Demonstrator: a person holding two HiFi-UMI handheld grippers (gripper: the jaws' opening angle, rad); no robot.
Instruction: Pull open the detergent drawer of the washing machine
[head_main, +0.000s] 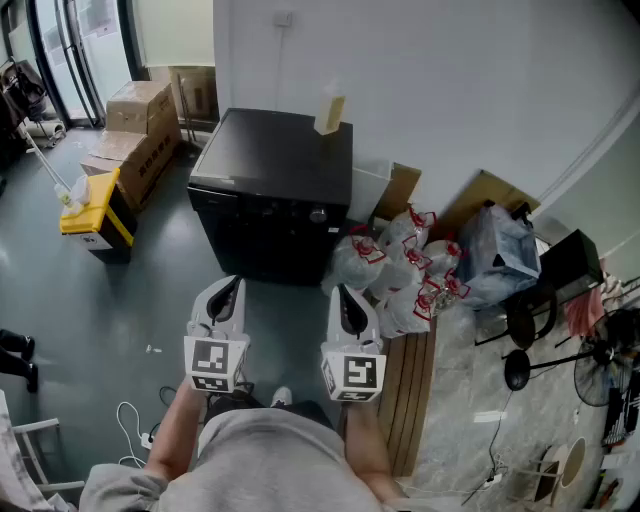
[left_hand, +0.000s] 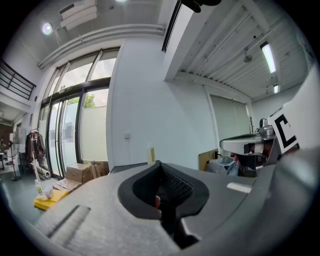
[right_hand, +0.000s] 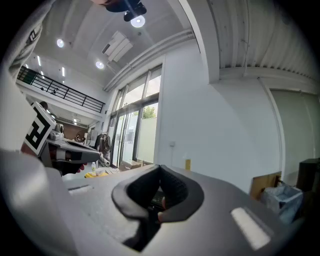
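I hold both grippers level and well short of the black, box-shaped washing machine (head_main: 275, 160), because its detergent drawer is not yet within reach. The drawer should sit in the front panel beside the round dial (head_main: 318, 214), though I cannot pick out its edges. My grey left gripper (head_main: 228, 288) is clenched on nothing, and my grey right gripper (head_main: 343, 295) likewise has its 2 jaws pressed together, empty.
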